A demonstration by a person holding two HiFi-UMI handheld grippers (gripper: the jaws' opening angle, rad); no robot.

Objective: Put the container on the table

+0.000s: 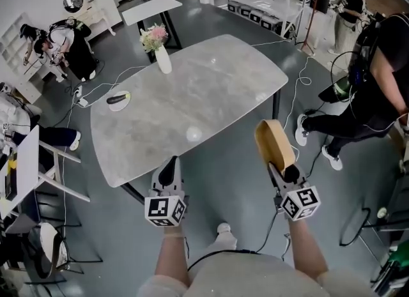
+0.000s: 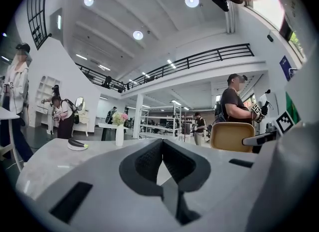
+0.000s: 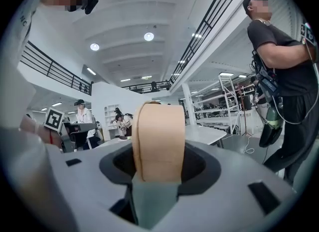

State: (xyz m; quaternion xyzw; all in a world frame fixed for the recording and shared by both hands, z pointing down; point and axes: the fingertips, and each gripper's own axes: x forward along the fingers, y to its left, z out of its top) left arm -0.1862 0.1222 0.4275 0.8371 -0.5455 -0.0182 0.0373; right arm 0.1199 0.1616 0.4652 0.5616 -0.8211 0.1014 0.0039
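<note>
Listing what we see: grey table (image 1: 192, 91), centre; tan container (image 1: 273, 144), at five o'clock just off the table's edge, above the floor, stood on edge and clamped between the jaws of our right gripper (image 1: 285, 172); left gripper (image 1: 169, 169), six o'clock, jaws together, empty; white vase (image 1: 163, 59), eleven o'clock on the table.

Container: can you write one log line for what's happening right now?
right gripper: shut on container | left gripper: shut, empty | container: held on edge, near table corner | placing: not yet done
</note>
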